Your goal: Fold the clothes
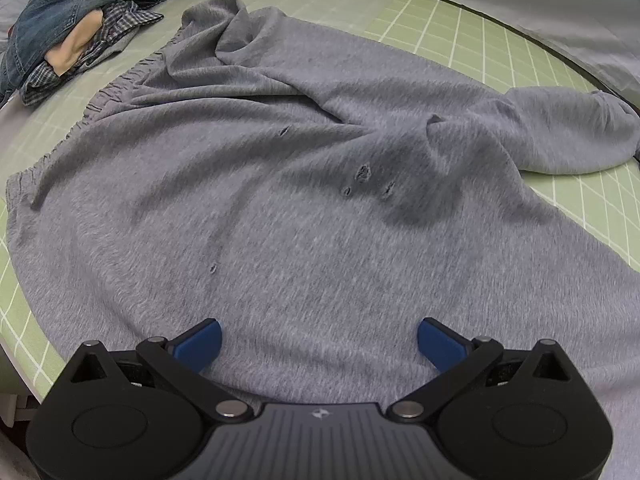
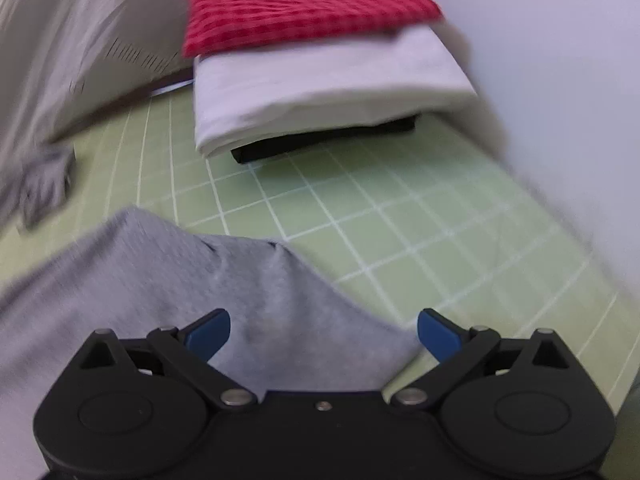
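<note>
Gray sweatpants (image 1: 280, 200), waistband left, legs apparently running rightward across mat (image 1: 500, 40).

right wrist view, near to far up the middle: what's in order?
Right tongs, open → grey garment lying between the blue tips → bare green grid mat → black folded item at the bottom of the stack → white folded cloth → red checked cloth on top.
</note>
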Available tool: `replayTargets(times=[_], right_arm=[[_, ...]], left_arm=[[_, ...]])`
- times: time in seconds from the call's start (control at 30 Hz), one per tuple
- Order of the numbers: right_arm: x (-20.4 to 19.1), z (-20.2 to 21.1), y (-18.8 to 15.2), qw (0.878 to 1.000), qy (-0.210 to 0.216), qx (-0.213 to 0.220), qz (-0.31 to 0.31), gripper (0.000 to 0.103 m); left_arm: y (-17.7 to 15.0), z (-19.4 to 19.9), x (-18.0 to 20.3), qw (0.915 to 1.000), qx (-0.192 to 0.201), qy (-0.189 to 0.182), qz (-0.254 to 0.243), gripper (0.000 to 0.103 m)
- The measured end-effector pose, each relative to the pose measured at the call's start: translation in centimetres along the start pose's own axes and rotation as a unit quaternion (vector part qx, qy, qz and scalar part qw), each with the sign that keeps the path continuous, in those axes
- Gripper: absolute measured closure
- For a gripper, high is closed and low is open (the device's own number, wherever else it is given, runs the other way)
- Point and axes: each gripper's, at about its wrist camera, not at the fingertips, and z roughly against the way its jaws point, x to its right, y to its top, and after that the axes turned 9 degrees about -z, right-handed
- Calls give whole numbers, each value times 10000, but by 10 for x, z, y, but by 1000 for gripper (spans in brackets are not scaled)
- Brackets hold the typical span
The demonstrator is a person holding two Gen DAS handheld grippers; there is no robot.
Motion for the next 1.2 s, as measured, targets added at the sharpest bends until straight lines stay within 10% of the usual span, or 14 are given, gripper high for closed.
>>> replayTargets(times=[0.27,0.4,0.43,0.7,0.83,1.0,1.2], right_arm=[[4,-14,14,9995,239,-201,39,30],[8,-6,16,9977,588,-337,38,98],[8,-3,16,9980,551,-293,30,99],[5,26,11,9996,257,53,-32,96],[4,40,8,9997,110,226,-62,49],[-8,38,12,9991,315,234,-138,25],[-44,4,13,9973,660,-252,-182,23]], left_arm=[[-1,0,-1,10000,7,-6,-8,0],[-2,-1,-1,10000,29,-1,-2,0],[-2,-1,-1,10000,25,-1,-1,0],[-1,-2,0,10000,-45,13,65,0],[0,-2,0,9999,-70,14,79,0],[1,-2,0,9999,-132,8,92,0],[4,-4,-1,9998,-174,-4,84,0]])
